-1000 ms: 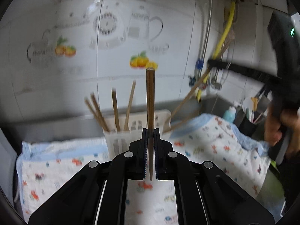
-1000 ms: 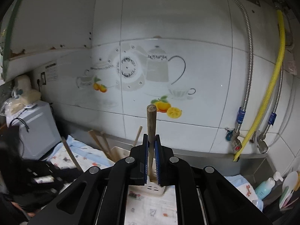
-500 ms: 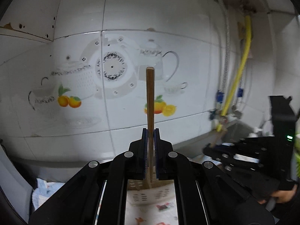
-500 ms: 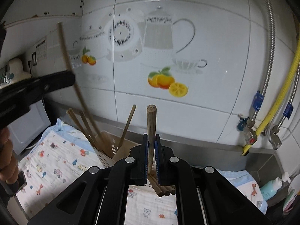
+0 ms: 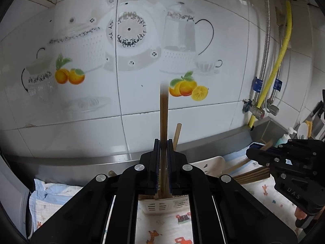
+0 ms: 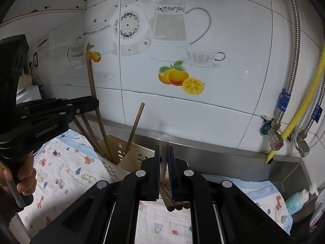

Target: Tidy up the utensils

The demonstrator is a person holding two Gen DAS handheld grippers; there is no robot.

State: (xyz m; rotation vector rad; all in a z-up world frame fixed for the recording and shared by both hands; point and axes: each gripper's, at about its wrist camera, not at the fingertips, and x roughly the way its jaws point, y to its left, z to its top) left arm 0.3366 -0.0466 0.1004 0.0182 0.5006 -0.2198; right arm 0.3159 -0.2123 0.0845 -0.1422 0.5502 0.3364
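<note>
My left gripper point(image 5: 163, 142) is shut on a brown wooden chopstick point(image 5: 163, 118) that stands upright over the cream plastic holder point(image 5: 160, 205). From the right wrist view, that left gripper point(image 6: 95, 103) carries its chopstick point(image 6: 90, 77) slanting down into the holder point(image 6: 113, 152), beside several other chopsticks point(image 6: 134, 126). My right gripper point(image 6: 164, 147) is shut on a blurred chopstick point(image 6: 163, 158) just right of the holder. It hangs over several loose chopsticks point(image 6: 176, 204) that lie on the cloth. The right gripper point(image 5: 250, 152) also shows at the right of the left view.
A printed cloth point(image 6: 61, 174) covers the counter. The tiled wall point(image 6: 182, 30) rises close behind the holder. Metal and yellow hoses with valves point(image 6: 276, 134) hang at the right. A teal soap bottle point(image 6: 298, 200) stands by the sink corner. A hand point(image 6: 24, 179) grips the left handle.
The left gripper has swung in over the holder with its chopstick. The right gripper has come down toward the cloth, and less of its chopstick shows above the jaws.
</note>
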